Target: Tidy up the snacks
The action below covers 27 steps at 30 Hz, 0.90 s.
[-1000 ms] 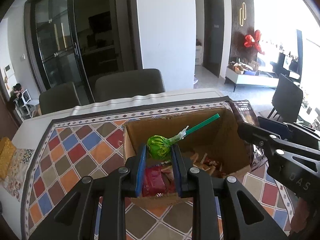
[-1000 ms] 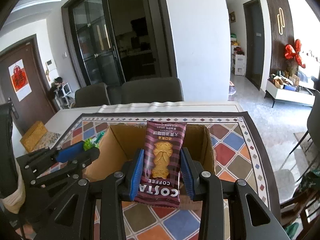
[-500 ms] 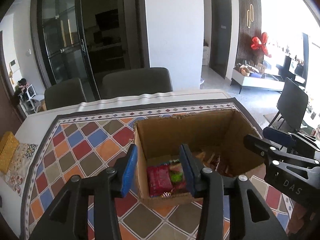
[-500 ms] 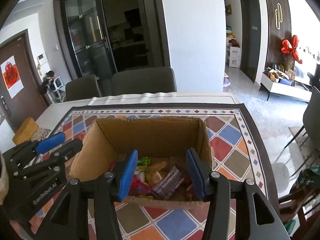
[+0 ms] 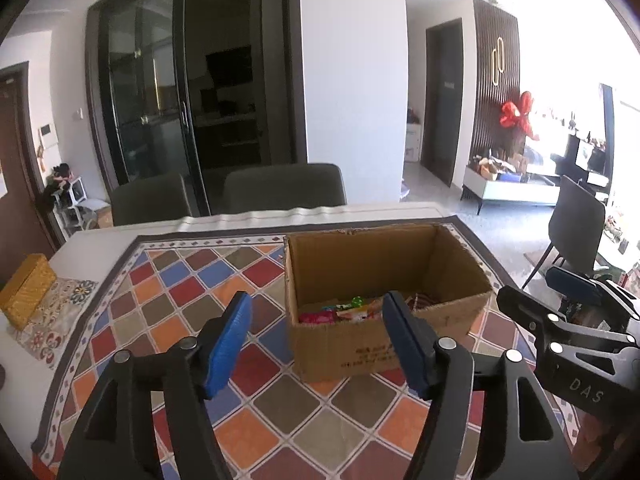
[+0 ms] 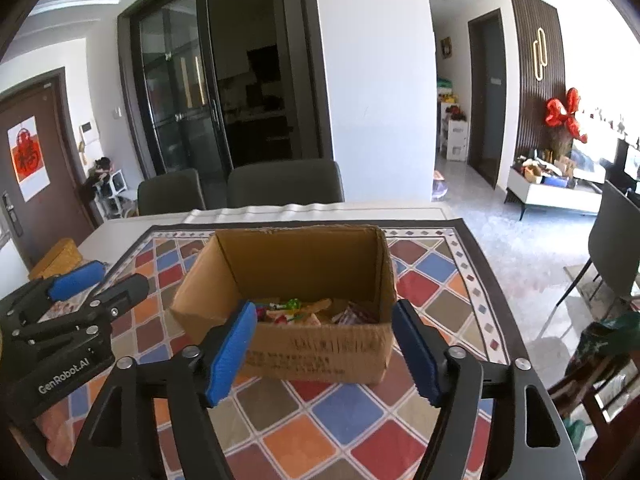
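An open cardboard box [image 5: 360, 264] [image 6: 300, 256] stands on the patterned tablecloth, with a heap of wrapped snacks [image 5: 344, 312] [image 6: 304, 314] on its bottom. A green lollipop [image 5: 357, 301] [image 6: 294, 303] lies among them. My left gripper [image 5: 316, 300] [image 6: 104, 284] hovers before the box's near left corner, jaws opening, nothing between its blue pads. My right gripper [image 6: 325, 306] [image 5: 548, 292] hovers in front of the box's near wall, jaws also opening and empty. Neither touches the box.
The colourful diamond tablecloth [image 5: 168, 320] [image 6: 432, 288] covers most of the table. A yellow woven box [image 5: 26, 296] [image 6: 56, 256] sits at the table's left edge. Two dark chairs [image 5: 284, 188] [image 6: 284, 184] stand behind the far edge, another chair [image 5: 576, 220] to the right.
The left gripper let go of the green lollipop and the right let go of the brown coffee packet. Both items dropped into the box. Both jaws widened and the grippers drew back.
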Each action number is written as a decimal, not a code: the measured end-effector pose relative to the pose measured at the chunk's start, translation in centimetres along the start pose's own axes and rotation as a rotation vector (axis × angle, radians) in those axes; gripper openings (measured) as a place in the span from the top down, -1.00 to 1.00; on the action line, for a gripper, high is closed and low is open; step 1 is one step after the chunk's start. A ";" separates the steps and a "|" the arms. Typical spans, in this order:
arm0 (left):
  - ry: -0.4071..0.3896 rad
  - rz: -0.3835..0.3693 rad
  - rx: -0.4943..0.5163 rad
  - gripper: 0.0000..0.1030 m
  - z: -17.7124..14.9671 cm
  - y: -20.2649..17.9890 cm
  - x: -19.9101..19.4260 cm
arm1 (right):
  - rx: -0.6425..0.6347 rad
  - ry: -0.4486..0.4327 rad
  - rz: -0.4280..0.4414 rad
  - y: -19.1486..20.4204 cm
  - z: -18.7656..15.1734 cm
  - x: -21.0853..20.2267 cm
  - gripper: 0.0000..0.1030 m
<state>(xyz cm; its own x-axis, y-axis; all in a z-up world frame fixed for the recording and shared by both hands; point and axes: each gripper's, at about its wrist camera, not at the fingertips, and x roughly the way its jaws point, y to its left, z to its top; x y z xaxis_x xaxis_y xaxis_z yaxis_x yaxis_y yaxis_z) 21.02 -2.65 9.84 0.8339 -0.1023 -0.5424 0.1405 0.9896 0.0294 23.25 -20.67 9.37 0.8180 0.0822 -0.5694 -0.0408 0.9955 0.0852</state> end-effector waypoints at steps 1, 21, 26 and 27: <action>-0.009 0.003 0.001 -0.40 -0.4 0.0 -0.7 | -0.003 -0.012 -0.001 0.1 -0.4 -0.8 -0.46; -0.112 0.047 -0.010 -0.84 -7.0 -0.4 -10.8 | -0.017 -0.122 -0.026 0.7 -6.7 -10.6 -0.73; -0.116 0.050 -0.012 -0.88 -7.9 -0.7 -12.0 | 0.002 -0.133 -0.014 0.6 -7.6 -12.0 -0.75; -0.116 0.046 -0.013 -0.89 -8.0 -0.7 -12.1 | 0.002 -0.134 -0.015 0.7 -7.8 -12.3 -0.77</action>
<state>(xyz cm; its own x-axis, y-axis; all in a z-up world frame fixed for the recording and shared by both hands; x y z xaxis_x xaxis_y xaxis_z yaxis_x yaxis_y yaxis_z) 6.52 -1.30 9.67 0.8956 -0.0668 -0.4398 0.0942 0.9947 0.0407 8.71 -20.64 10.08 0.8878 0.0599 -0.4562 -0.0266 0.9965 0.0789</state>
